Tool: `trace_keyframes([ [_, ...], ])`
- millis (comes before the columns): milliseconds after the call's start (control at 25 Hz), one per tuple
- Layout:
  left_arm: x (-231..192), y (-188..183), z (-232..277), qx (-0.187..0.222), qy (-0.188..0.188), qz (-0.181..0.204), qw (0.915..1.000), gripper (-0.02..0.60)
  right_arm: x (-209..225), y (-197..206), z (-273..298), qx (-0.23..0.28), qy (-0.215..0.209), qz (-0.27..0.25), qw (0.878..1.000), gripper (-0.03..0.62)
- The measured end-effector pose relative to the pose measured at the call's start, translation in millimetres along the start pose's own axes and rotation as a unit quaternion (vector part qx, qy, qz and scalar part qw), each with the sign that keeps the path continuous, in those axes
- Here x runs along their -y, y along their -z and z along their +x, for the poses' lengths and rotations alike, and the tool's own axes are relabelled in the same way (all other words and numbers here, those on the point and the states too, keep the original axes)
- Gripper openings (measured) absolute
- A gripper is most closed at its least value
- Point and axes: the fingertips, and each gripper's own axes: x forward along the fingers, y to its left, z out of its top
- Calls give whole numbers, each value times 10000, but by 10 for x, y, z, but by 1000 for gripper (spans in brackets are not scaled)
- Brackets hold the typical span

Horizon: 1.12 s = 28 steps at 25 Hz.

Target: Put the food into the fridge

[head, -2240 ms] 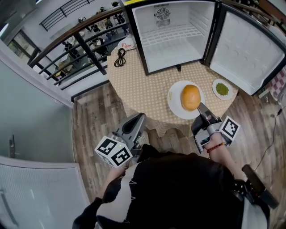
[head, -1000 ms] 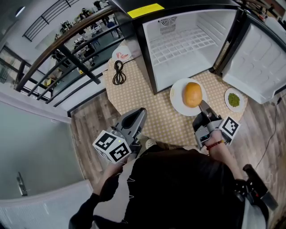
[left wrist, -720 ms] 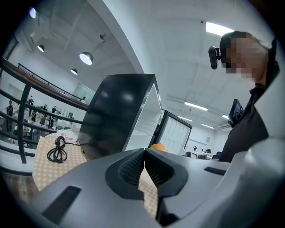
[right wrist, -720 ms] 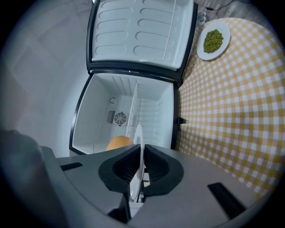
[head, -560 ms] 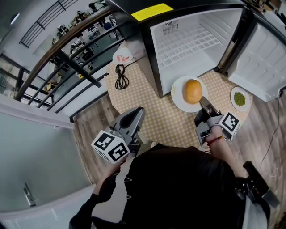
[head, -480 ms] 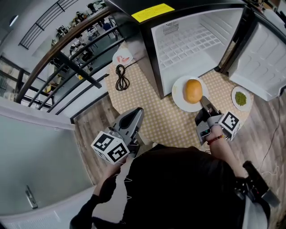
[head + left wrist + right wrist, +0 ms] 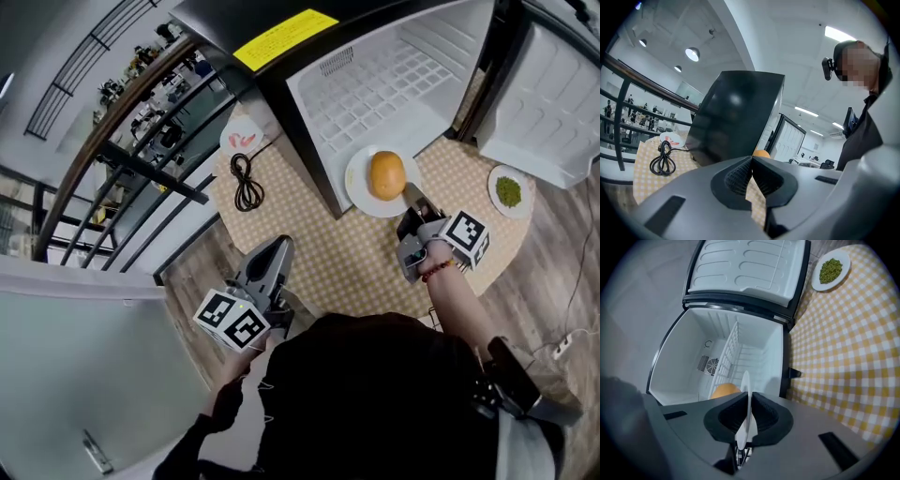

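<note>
An orange bun (image 7: 386, 174) lies on a white plate (image 7: 356, 192), which hangs at the mouth of the open fridge (image 7: 375, 84). My right gripper (image 7: 410, 199) is shut on the plate's near rim. In the right gripper view the rim (image 7: 746, 401) stands edge-on between the pads, with the bun (image 7: 725, 390) behind it and the fridge's wire shelf (image 7: 726, 355) ahead. My left gripper (image 7: 280, 246) hovers over the table's near left edge. Its pads (image 7: 740, 174) meet with nothing between them. A small plate of green food (image 7: 508, 191) sits at the table's right.
The fridge door (image 7: 553, 94) stands swung open to the right. A coiled black cable (image 7: 246, 183) and a small patterned dish (image 7: 242, 138) lie left of the fridge on the checkered tablecloth (image 7: 356, 258). A railing (image 7: 122, 159) runs beyond the table.
My right gripper has carried the plate with the bun up to the fridge's opening. The left gripper has moved forward alongside, still shut.
</note>
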Motion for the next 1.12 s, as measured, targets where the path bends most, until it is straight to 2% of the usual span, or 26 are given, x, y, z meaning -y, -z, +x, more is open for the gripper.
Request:
trace_keyframes([
  [160,-69,63,89,-195,88,76,9997,14,-41,29,274,66,-187,106,9997,28],
  [440,-158,49,194,-303,363,343,9983,14,45,122,553,184,-140,263,9994,28],
  [600,-267,104,233,-450,381,139,9982,14,74,159,671,242,-88,278,9993,28],
  [1120,-397,41,369,-445,696,192,9964,14,110,263,924,259,570,-126,9980,28],
])
